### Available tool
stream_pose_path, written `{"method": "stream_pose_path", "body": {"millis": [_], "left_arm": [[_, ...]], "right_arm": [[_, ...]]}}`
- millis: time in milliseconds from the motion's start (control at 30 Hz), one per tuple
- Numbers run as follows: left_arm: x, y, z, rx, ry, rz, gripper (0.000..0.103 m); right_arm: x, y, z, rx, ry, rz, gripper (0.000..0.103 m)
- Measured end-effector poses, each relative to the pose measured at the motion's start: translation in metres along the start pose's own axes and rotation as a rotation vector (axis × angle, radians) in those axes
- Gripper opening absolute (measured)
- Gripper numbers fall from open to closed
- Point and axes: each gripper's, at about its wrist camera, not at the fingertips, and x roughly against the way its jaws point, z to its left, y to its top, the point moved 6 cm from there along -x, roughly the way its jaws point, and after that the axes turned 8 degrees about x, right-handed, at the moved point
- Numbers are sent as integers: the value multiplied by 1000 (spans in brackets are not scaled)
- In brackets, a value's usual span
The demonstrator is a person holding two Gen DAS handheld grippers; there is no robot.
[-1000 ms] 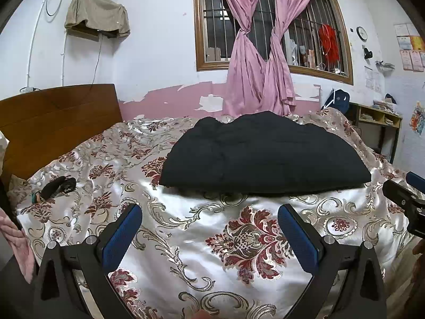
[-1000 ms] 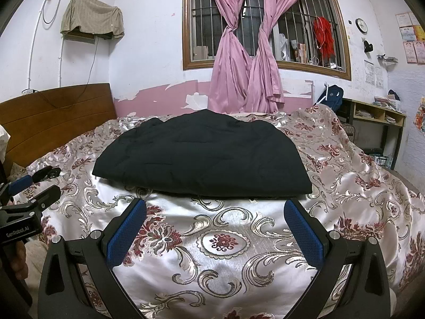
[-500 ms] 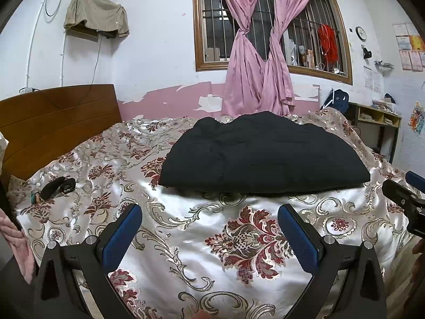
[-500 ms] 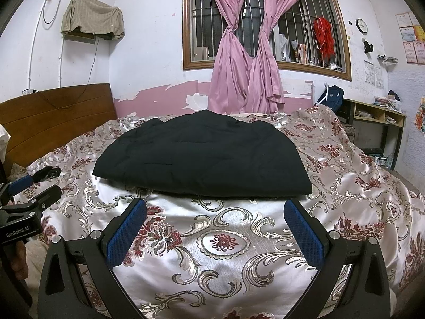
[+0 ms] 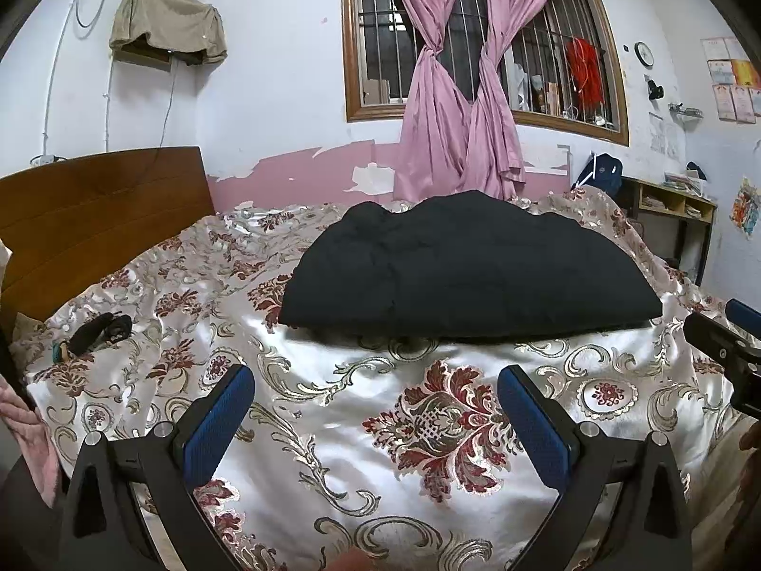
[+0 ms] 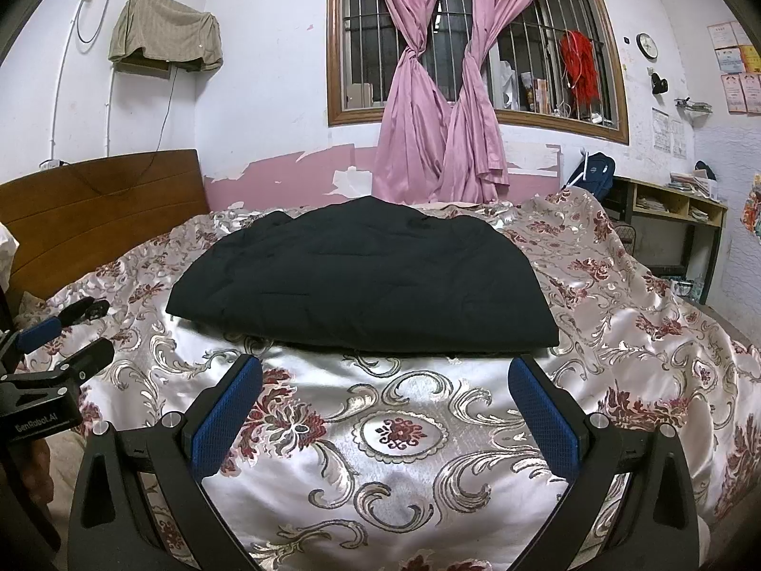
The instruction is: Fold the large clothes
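Black quilted padded garment (image 5: 468,269), folded into a broad flat bundle with a straight near edge and a rounded far edge, lying at the centre of both views on a shiny silver satin bedspread (image 5: 361,409) patterned with dark red flowers and grey-gold scrolls. Left gripper (image 5: 375,397), black frame with blue textured pads, at the bottom of the left wrist view: fingers spread wide, nothing between them, held above the bedspread short of the garment's near edge. Right gripper (image 6: 385,388), same build, at the bottom of the right wrist view: fingers likewise spread wide and empty, tips just short of the garment's near edge. Each gripper also shows in the other's view, the right at the right edge of the left wrist frame, the left at the lower left edge of the right wrist frame. Small dark object (image 5: 97,330) on the bedspread at middle left of the left wrist view, well apart from the garment; kind cannot be told. Brown wooden headboard (image 5: 95,223) at left. Pink knotted curtains (image 5: 456,104) over a barred, wood-framed window (image 5: 375,47) at upper centre. Beige cloth (image 5: 166,28) draped over a wall shelf at upper left. Round wall clock (image 6: 647,45) at upper right.
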Motion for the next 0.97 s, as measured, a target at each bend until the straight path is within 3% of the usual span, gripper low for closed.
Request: {"method": "stream_pose_path", "body": {"millis": [967], "left_arm": [[-19, -13, 8, 26, 8, 64, 103]], "right_arm": [[-16, -17, 7, -5, 7, 51, 101]]}}
